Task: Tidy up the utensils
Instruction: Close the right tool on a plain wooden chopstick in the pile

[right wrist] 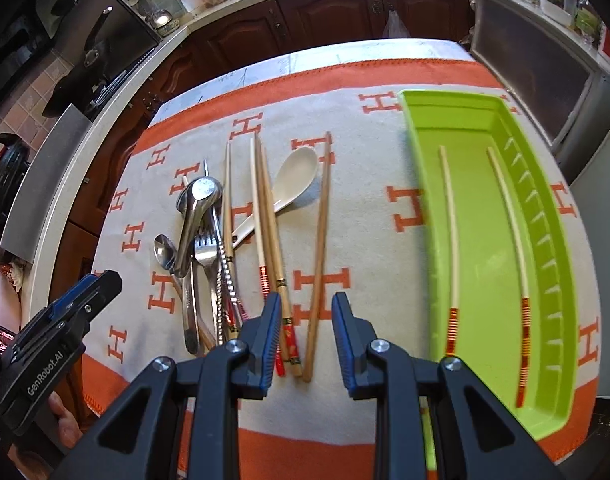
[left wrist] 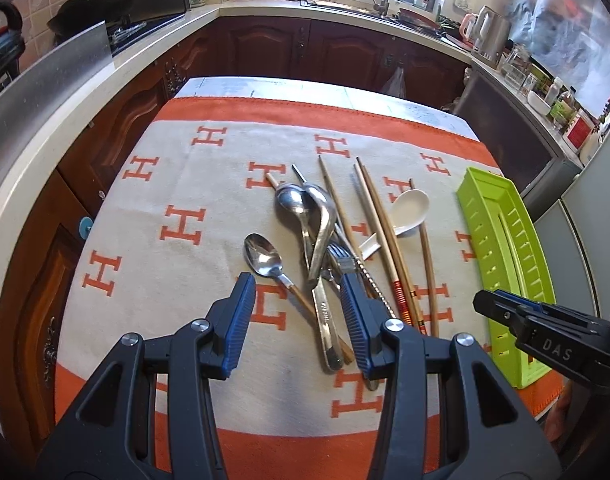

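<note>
Above the utensil pile (left wrist: 325, 248), the left gripper (left wrist: 297, 292) and right gripper (right wrist: 306, 312) stood apart, empty. The brown chopstick (right wrist: 319, 248) lay between the right jaws; two chopsticks lay in the green tray (right wrist: 417, 168). Crossed handles could drag neighbours.

Utensil pile (right wrist: 225, 240) sits on the blanket (left wrist: 177, 184) at mid-worktop (left wrist: 265, 86), spoons (left wrist: 305, 216) and a fork (right wrist: 207, 250) crossed over each other on its left side, a small spoon (left wrist: 263, 256) lying just left of them. Chopsticks (right wrist: 265, 216) run lengthwise to the right of the metal pieces, over the ceramic spoon (right wrist: 295, 176), and one lone chopstick (right wrist: 321, 240) lies further right. The tray (right wrist: 425, 200) rests well apart at the right edge of the blanket, two chopsticks (right wrist: 451, 240) inside it. Kitchen counters (left wrist: 265, 4) wrap around behind
</note>
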Available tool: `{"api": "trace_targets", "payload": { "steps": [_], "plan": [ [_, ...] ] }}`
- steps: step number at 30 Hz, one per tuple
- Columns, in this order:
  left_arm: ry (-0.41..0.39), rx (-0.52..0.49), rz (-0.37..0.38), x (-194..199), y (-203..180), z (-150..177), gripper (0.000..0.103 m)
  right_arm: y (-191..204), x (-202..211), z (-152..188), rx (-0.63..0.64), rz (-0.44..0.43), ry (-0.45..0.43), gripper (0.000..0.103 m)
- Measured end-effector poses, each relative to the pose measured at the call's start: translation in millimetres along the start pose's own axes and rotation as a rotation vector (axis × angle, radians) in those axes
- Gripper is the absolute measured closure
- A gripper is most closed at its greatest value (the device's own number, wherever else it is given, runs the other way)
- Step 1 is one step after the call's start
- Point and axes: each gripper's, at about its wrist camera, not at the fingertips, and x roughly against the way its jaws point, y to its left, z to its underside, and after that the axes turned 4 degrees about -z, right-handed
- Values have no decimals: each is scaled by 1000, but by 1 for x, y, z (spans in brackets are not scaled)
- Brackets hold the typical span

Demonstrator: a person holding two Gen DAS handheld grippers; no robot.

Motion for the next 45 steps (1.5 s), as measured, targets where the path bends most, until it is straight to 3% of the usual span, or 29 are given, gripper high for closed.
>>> {"api": "trace_targets", "payload": {
  "steps": [12,14,17,33,40,41,45],
  "plan": [
    [93,37,-2,-37,20,7,62,11,-41,-10,82,-41,37,77],
    [97,37,-1,-40,20,8,62,10,-47,-15,91,-31,39,78],
    [100,33,0,-43,20,9,62,10,-57,-21,113,-15,47,88],
    [116,25,3,-50,17,9,62,20,-76,-23,206,32,88,90],
    [117,27,0,-48,18,9,62,30,-81,-24,273,83,54,92],
    [117,27,1,-48,19,9,62,31,-81,-24,275,83,51,96],
    [114,23,1,-45,18,10,62,27,-76,-25,249,49,33,97]
  ]
}}
